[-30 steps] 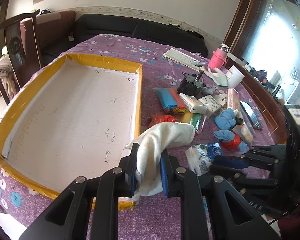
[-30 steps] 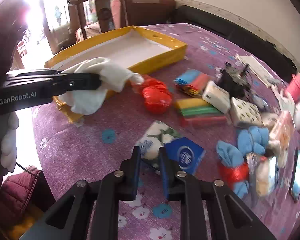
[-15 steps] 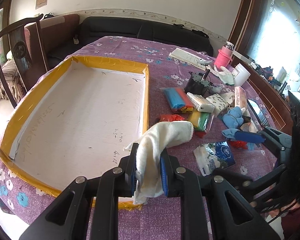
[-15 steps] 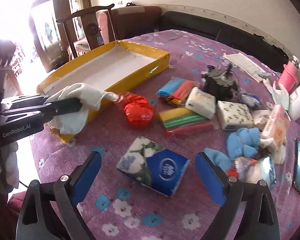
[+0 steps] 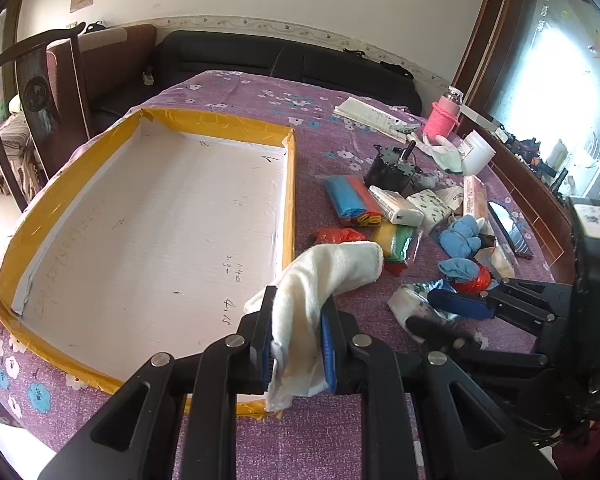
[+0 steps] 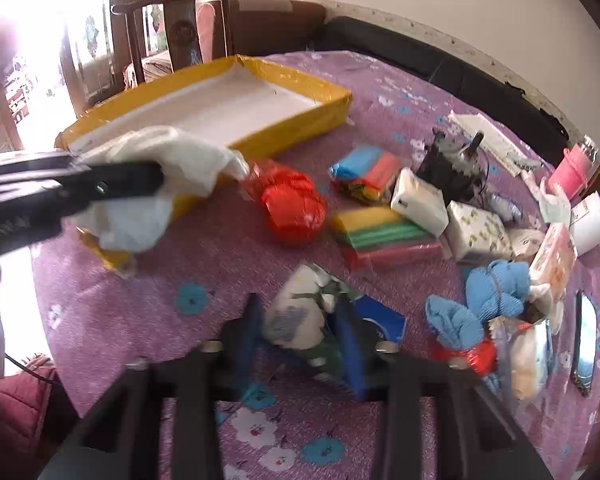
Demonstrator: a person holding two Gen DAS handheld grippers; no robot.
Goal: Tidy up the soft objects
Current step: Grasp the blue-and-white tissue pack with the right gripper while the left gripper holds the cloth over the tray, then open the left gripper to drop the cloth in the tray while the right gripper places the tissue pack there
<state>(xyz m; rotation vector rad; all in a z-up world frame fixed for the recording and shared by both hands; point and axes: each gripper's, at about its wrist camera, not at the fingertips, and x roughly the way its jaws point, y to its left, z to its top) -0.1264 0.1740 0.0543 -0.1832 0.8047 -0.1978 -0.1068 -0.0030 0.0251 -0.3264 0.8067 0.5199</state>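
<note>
My left gripper [image 5: 296, 320] is shut on a white cloth [image 5: 324, 272] and holds it over the near right corner of the yellow-rimmed box [image 5: 288, 184]; the cloth also shows in the right wrist view [image 6: 160, 168]. My right gripper [image 6: 300, 332] has its blue pads on either side of a blue-and-white tissue pack [image 6: 300, 312] on the purple tablecloth. The frame is blurred, so the grip is unclear. The pack also shows in the left wrist view [image 5: 412, 304], with the right gripper [image 5: 444, 312] over it.
A red bag [image 6: 292, 208], coloured bag rolls [image 6: 376, 228], tissue packs [image 6: 476, 232], blue cloths [image 6: 492, 288], a black device [image 6: 448, 164], a pink bottle [image 6: 572, 168] and a phone [image 6: 584, 340] crowd the table's right side. A chair [image 5: 40, 92] stands at left.
My right gripper opened wide, then dropped onto the tissue pack and narrowed around it. My left gripper kept the white cloth and stayed near the box corner.
</note>
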